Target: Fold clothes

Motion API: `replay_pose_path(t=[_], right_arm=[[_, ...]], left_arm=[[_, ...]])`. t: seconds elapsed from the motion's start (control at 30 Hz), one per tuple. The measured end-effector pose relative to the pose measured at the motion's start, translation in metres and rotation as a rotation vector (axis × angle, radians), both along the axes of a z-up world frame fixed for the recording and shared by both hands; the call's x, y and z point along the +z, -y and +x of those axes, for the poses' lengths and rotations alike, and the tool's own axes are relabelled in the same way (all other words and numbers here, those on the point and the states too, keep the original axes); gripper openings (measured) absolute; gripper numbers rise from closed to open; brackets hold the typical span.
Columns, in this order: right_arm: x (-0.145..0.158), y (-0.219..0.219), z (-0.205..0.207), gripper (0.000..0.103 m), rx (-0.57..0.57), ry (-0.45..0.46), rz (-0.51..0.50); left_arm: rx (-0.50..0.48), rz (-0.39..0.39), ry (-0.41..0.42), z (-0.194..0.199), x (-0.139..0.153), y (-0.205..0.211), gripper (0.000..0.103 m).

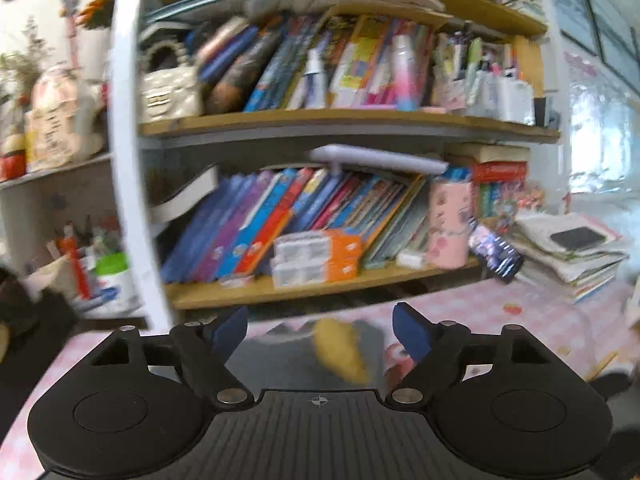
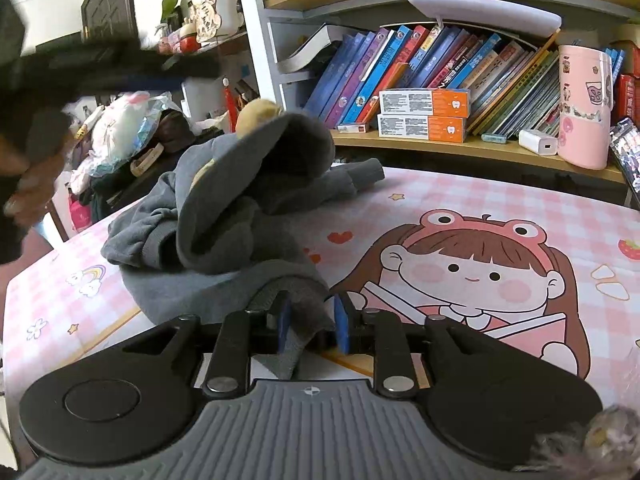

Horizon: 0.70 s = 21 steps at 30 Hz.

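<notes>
I hold two claws over one pink checked table [image 2: 460,200]. My right claw [image 2: 310,326] is nearly closed on a fold of the one grey garment [image 2: 224,216], its two blue pads [image 2: 284,324] pinching the cloth at the near table edge. The garment lies crumpled in one heap, part of it raised like a hood with a tan patch on it. My left claw [image 1: 320,332] stands wide with nothing between its fingers; the blurred grey cloth and tan patch seem to lie just below. Behind, two orange-and-white boxes [image 2: 424,114] are stacked on the bookshelf [image 2: 460,144] beside one pink tumbler [image 2: 582,106].
</notes>
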State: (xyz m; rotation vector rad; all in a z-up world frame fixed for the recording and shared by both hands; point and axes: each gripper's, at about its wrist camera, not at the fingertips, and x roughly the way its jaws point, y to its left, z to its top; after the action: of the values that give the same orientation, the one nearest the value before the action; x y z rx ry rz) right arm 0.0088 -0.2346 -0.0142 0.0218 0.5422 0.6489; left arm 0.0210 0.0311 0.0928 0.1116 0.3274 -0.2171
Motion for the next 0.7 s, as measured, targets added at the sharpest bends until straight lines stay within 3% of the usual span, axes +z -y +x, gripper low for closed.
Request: replay_pose_path(t=[0.17, 0.3, 0.43, 0.63, 0.7], right_arm=[[0.004, 0.004, -0.002, 0.048, 0.020, 0.008, 0.053], [0.005, 0.002, 0.000, 0.069, 0.107, -0.052, 0.148], [0.006, -0.019, 0.009, 0.070, 0.181, -0.111, 0.181], [0.015, -0.064, 0.024, 0.066, 0.167, -0.029, 0.077], [0.013, -0.078, 0.030, 0.051, 0.143, 0.001, 0.027]], left_arm=[[0.122, -0.052, -0.117, -0.015, -0.032, -0.041, 0.084], [0.198, -0.129, -0.185, -0.023, -0.054, -0.070, 0.084], [0.208, -0.117, -0.216, -0.031, -0.069, -0.072, 0.084], [0.153, 0.075, -0.190, -0.036, -0.077, -0.038, 0.084], [0.158, 0.141, -0.183, -0.033, -0.080, -0.028, 0.084]])
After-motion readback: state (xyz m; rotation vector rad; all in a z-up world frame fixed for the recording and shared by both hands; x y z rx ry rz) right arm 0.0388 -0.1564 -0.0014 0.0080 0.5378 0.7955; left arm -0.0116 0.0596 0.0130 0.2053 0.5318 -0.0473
